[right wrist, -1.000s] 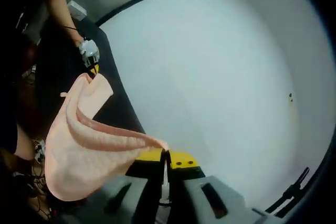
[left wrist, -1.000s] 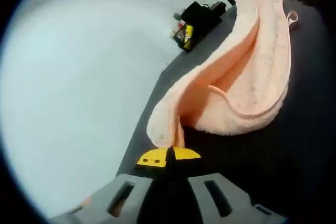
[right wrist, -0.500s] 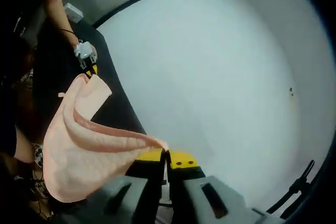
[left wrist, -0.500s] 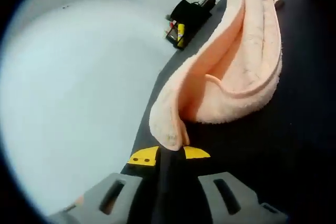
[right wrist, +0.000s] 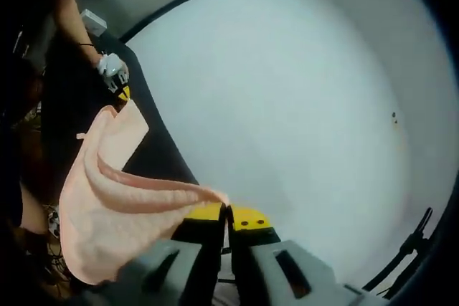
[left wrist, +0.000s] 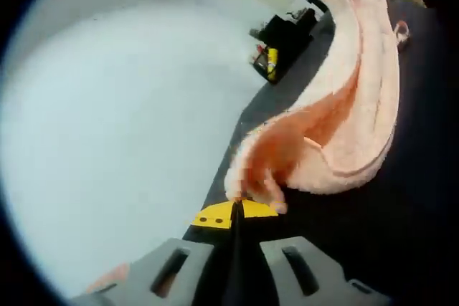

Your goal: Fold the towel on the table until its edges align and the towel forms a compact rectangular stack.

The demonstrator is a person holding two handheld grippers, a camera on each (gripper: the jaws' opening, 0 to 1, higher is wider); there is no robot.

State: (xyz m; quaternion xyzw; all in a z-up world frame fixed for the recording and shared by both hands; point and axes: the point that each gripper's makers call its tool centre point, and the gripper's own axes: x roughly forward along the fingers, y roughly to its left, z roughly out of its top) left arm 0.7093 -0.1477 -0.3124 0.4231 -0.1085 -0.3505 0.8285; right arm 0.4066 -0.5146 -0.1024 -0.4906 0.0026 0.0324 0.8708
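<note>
One peach terry towel (left wrist: 344, 120) hanging between two grippers.
Left gripper (left wrist: 235, 208) and right gripper (right wrist: 224, 209) are each pinching one towel corner above the black table (left wrist: 401, 220).

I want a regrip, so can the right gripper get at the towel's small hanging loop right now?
Probably not: the right gripper is shut on a towel corner, and the loop lies at the far end.

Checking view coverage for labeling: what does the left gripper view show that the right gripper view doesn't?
Left gripper view: a black stand with a yellow item on the floor beyond the table, and the towel's small hanging loop. Right gripper view: the person's forearm and the left gripper pinching the far corner. Both: the peach towel sagging between shut jaws over the black table, right gripper, and white floor.
</note>
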